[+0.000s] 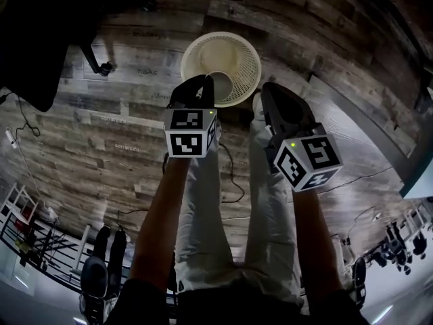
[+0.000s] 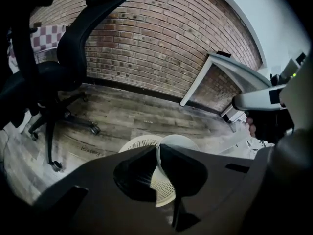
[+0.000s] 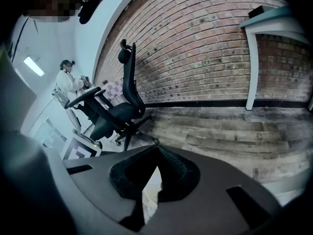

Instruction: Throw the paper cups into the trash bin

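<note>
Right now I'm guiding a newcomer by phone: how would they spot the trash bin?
Start at the wood-plank floor below the brick wall. The trash bin stands there under the left gripper, near a black office chair. It alone is round, cream and mesh-walled.

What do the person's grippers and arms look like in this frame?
The left gripper and right gripper both have matte black, wedge-shaped jaws. Each carries a white cube, left and right, printed with black square markers and lit by a small green light. The forearms have no sleeves, and the trousers are light.
</note>
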